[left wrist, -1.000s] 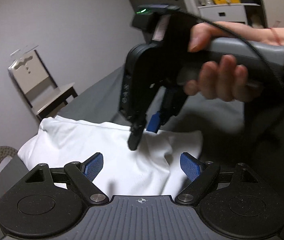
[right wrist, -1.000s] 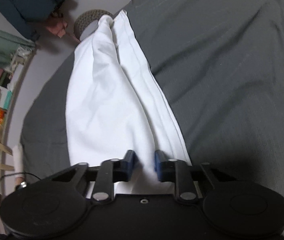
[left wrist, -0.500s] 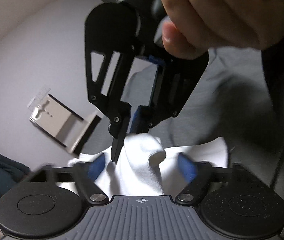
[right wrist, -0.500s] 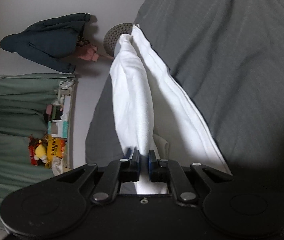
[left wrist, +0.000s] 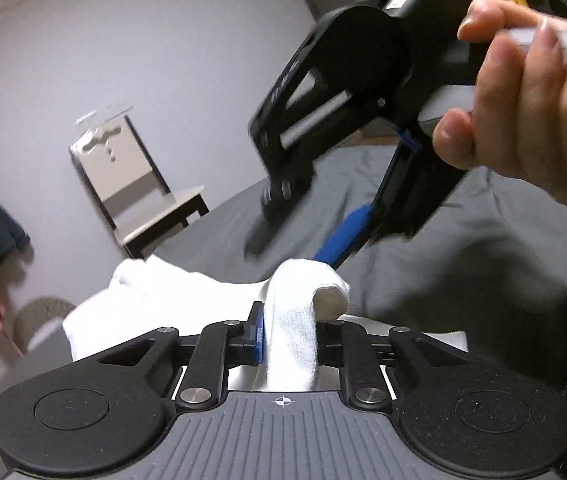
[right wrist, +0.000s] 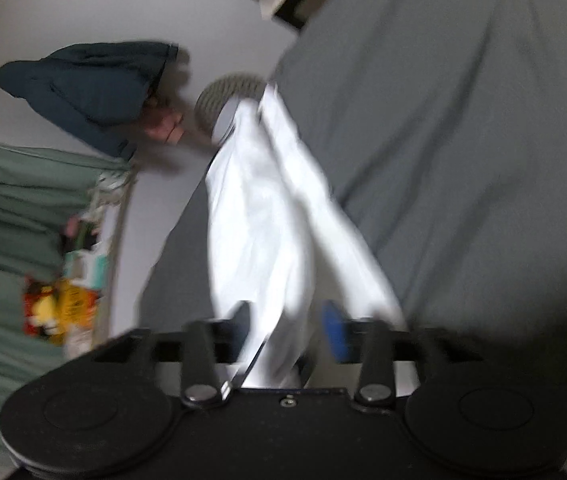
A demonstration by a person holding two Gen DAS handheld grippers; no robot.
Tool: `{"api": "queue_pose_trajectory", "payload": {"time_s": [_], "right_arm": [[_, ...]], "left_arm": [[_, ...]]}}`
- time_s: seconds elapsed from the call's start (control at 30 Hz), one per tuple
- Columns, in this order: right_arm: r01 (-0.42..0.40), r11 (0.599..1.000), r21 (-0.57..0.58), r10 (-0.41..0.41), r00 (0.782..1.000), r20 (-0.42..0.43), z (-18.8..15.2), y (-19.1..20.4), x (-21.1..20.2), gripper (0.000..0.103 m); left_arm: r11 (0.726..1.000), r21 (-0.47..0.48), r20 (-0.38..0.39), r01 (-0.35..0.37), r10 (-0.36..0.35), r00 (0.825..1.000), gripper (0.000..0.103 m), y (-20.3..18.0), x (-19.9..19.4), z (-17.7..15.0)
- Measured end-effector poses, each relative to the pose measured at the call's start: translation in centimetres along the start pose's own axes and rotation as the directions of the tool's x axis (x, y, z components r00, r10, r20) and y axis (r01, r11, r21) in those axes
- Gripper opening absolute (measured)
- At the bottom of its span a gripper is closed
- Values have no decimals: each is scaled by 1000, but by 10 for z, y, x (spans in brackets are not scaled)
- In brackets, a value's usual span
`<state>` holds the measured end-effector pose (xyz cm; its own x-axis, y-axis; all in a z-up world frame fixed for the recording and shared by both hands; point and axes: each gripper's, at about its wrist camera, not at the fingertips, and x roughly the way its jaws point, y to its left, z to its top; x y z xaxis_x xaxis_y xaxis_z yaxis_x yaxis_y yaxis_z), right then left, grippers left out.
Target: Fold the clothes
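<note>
The left tool [left wrist: 288, 338] is pinching a bunch of the white garment [left wrist: 155, 300] over the bed [left wrist: 463, 248], the right tool [right wrist: 289, 330] is standing spread around its loose end, and the folding is looking far from finished.

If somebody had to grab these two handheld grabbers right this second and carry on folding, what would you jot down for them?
Left gripper: shut on a bunched fold of the white garment, pinched between its pads.
Right gripper: jaws apart; the cloth runs loosely between them, so it appears to have no grip. View is blurred.
Garment: a long, narrow white strip stretched across the grey bed cover, one end near the left gripper, the far end by the bed's edge.
Done: seemingly folded lengthwise into a strip.
Left: probably take a new hold with the right gripper, then fold the strip end to end and lay it flat.
</note>
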<state>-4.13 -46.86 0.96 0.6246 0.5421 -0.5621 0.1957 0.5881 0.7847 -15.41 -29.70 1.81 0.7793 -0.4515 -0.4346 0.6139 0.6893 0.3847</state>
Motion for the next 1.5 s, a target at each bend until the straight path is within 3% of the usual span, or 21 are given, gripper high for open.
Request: {"api": "queue_pose_trajectory", "payload": {"time_s": [0.13,0.27,0.47,0.57,0.63,0.7,0.73,0.77,0.8,0.97,1.07,1.3,1.37,1.43,1.47,1.5], "right_arm": [[33,996,-88,-33,999,0,47,19,21,48],[67,988,-138,-72,997,-32,97,46,83,66],[96,972,-215,-116,990,-83,151,57,170,66],[130,965,-229,-145,988,-50,162,61,195,65],[124,965,-230,-142,988,-63,165,60,208,61],[123,964,-234,-148,985,-91,165,59,220,39],[137,961,-241,-163,982,-91,165,60,224,37],[151,956,-251,-177,981,-82,164,61,227,28],[153,953,-263,-179,981,-78,163,63,227,10],[123,950,-288,-140,989,-40,161,70,210,7],[124,965,-231,-133,991,-23,166,54,200,7],[168,976,-138,-172,985,-18,164,31,215,7],[179,972,-154,-184,983,-19,163,34,212,10],[192,970,-152,-197,980,-23,163,37,203,25],[197,968,-157,-203,979,-22,161,39,195,45],[200,965,-170,-206,978,-21,157,41,185,57]], "left_arm": [[1000,-8,15,18,-18,1000,17,7,-8,-13],[999,-16,17,45,-44,999,17,6,-4,-15],[993,-64,25,102,-101,995,17,19,-2,-22],[989,-77,32,123,-121,992,16,20,-4,-22],[987,-88,37,133,-130,991,16,21,-3,-20],[986,-95,43,140,-137,990,16,19,-1,-21],[985,-96,45,144,-140,989,16,18,0,-21],[985,-94,46,147,-143,989,16,17,1,-21],[984,-91,48,150,-146,988,17,15,2,-21],[979,-100,72,177,-170,983,16,12,1,-21],[977,-85,85,194,-187,979,16,7,0,-18],[974,-72,-4,217,-217,976,17,-5,14,-24],[979,-45,-35,198,-199,979,17,-13,17,-25],[984,-2,-39,178,-178,983,28,-23,15,-23],[983,15,-39,185,-184,982,43,-26,13,-22],[978,23,-35,209,-208,977,61,-29,10,-21]]}}
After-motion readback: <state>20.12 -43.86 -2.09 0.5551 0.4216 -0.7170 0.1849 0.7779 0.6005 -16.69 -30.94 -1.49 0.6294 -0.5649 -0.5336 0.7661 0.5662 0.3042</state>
